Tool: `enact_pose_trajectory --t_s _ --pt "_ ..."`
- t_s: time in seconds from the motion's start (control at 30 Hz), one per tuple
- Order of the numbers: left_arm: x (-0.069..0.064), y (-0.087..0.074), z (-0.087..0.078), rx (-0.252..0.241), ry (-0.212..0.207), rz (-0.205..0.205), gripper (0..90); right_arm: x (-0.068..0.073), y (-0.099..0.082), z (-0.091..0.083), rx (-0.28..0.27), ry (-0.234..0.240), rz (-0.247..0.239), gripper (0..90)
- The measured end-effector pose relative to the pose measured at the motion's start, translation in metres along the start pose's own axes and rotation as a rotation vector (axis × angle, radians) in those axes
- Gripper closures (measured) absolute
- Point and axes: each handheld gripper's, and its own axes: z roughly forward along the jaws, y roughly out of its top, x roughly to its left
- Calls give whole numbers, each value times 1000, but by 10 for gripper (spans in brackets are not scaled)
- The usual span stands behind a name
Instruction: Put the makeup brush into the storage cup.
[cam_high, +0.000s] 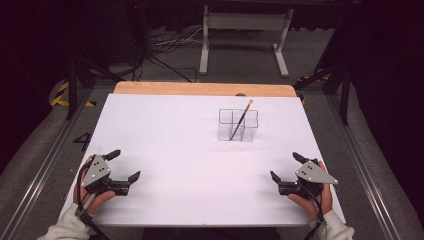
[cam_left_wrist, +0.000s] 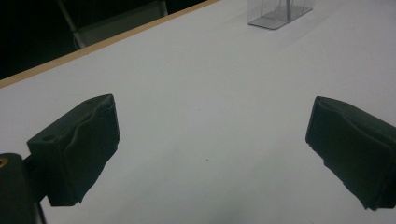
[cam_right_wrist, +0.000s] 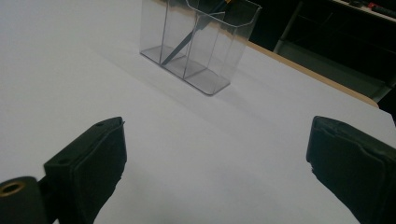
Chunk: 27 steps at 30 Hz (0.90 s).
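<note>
On the white table, each hand-held gripper, left and right, rests jaws apart, near a clear organizer

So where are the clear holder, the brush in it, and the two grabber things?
clear holder (cam_high: 250, 131), high view, front wall.
brush (cam_high: 242, 118), high view, mid handle.
left gripper (cam_high: 125, 165), high view, between its tips.
right gripper (cam_high: 285, 166), high view, between its tips.

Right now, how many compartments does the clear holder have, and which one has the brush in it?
3, side by side in the clear holder, as the right gripper view shows. The brush leans in the middle one, its tip sticking out above the rim. No others seem hidden.
</note>
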Motion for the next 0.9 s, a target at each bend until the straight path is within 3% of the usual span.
enact_pose_trajectory --t_s 0.3,0.9 --pt "2 -4 -9 -21 4 -43 37 1 1 -1 -10 0 -16 58" --pt "-1 -2 -11 -42 2 -38 42 1 2 -6 -18 -13 -19 60"
